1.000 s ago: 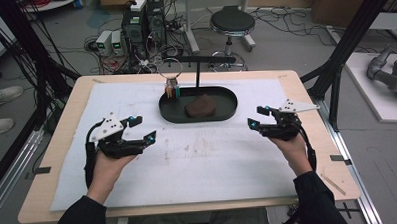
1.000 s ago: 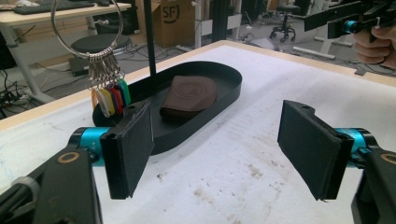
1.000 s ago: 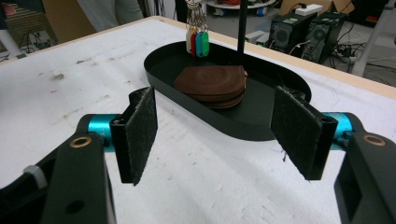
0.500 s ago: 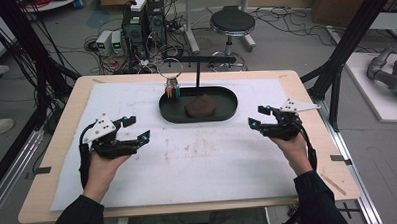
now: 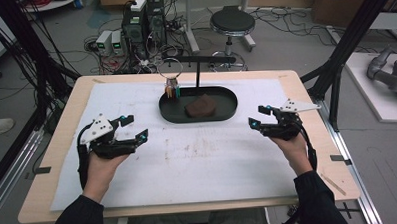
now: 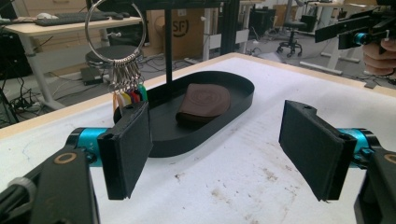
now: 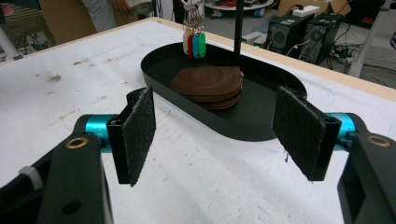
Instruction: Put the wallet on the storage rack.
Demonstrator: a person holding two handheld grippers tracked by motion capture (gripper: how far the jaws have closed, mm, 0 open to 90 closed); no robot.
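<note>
Brown leather pouch (image 7: 208, 86), rounded and stitched, lies in black oval tray (image 7: 261, 128); both grippers' fingers gape wide, empty.

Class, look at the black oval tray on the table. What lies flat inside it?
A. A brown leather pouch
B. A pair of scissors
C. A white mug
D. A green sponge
A: a brown leather pouch lies flat on the floor of the black oval tray, near the hanging key ring.
</note>
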